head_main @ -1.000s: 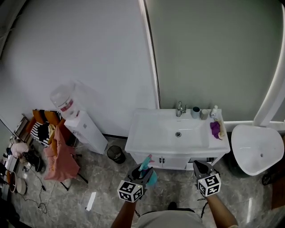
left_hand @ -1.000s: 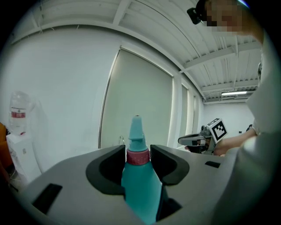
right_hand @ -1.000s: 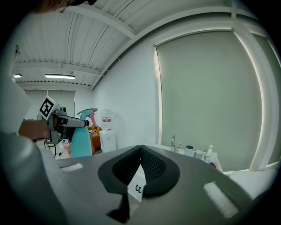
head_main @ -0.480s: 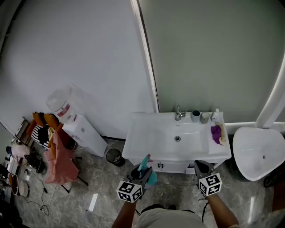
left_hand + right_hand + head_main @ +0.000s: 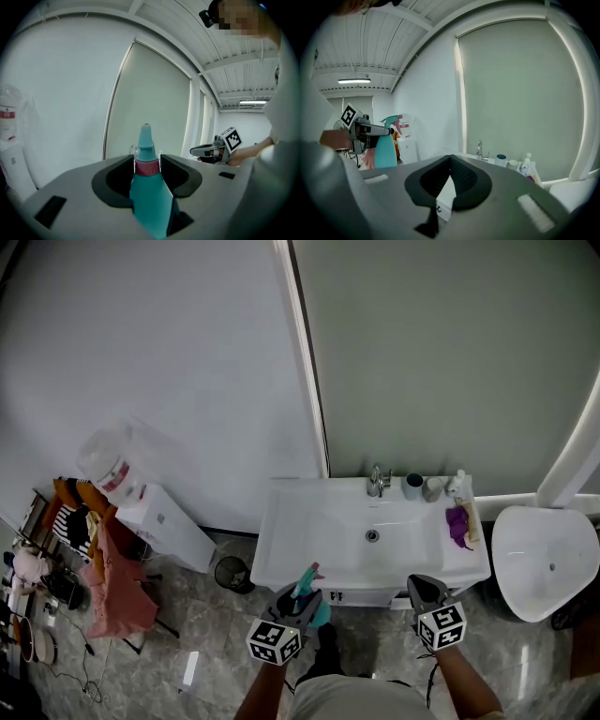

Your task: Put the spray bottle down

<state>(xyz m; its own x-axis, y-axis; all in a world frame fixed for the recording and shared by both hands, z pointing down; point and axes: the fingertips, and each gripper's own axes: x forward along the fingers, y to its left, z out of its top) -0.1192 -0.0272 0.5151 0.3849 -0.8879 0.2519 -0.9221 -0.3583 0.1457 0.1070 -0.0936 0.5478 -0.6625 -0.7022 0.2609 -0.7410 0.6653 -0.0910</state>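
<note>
Head view first: the left gripper is clamped on the teal plastic spray bottle with the pink collar. It holds the bottle in the air just before the front edge of the white washbasin vanity, towards its left corner. The right gripper hangs level with it before the front right corner, well apart from the bottle.

Left gripper view now: the bottle stands upright between the two dark jaws. They press on it from both sides at the pink collar, and the nozzle pokes up above them.

Right gripper view: this gripper has its jaws together at the tips, with nothing in them. Off to its left the other gripper shows, and the bottle's teal body hangs below those jaws.
</note>
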